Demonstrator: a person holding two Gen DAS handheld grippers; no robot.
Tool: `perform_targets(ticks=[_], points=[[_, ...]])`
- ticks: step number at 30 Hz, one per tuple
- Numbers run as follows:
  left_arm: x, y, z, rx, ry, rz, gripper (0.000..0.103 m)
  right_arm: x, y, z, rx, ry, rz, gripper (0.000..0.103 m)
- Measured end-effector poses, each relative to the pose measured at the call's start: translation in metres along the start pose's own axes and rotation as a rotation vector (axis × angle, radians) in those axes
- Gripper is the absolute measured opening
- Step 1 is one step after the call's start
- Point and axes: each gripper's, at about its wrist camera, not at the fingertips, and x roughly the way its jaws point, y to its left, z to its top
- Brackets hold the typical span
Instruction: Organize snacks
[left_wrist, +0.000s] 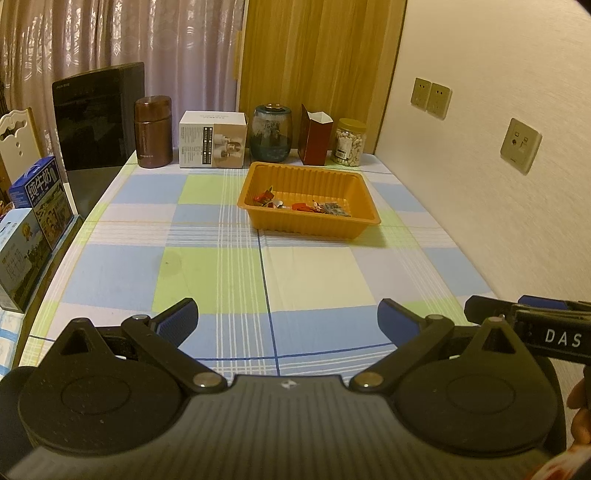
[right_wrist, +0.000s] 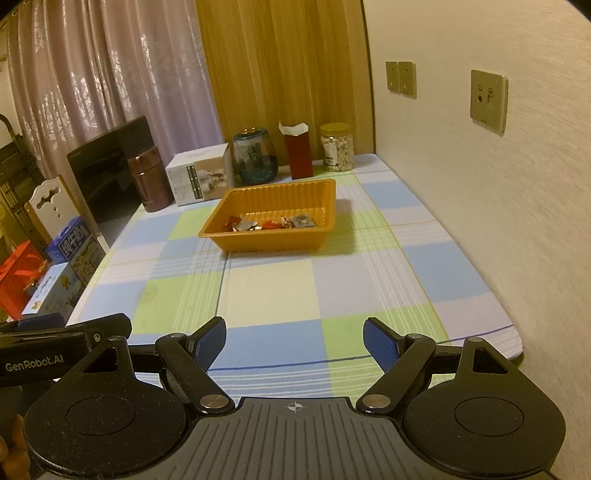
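Observation:
An orange plastic tray (left_wrist: 354, 229) sits toward the back of the checked tablecloth and holds several small wrapped snacks (left_wrist: 303, 205). It also shows in the right wrist view (right_wrist: 266, 243) with the snacks (right_wrist: 271, 222) inside. My left gripper (left_wrist: 288, 317) is open and empty, low over the near part of the table, well short of the tray. My right gripper (right_wrist: 294, 341) is open and empty, also near the front edge. The right gripper's body (left_wrist: 546, 328) shows at the right of the left wrist view.
Along the back stand a brown flask (left_wrist: 153, 133), a white box (left_wrist: 212, 140), a glass jar (left_wrist: 272, 133), a red carton (left_wrist: 314, 137) and a jar of nuts (left_wrist: 350, 142). A black appliance (left_wrist: 96, 122) and milk cartons (left_wrist: 37, 199) stand left. The wall (left_wrist: 498, 184) runs along the right.

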Motion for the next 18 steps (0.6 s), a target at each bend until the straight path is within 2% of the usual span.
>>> perform_targets(ticks=[18], points=[[-0.0001, 0.0001, -0.0006, -0.001, -0.001, 0.000, 0.103, 0.0005, 0.0002, -0.0013, 0.002, 0.000, 0.003, 0.081]])
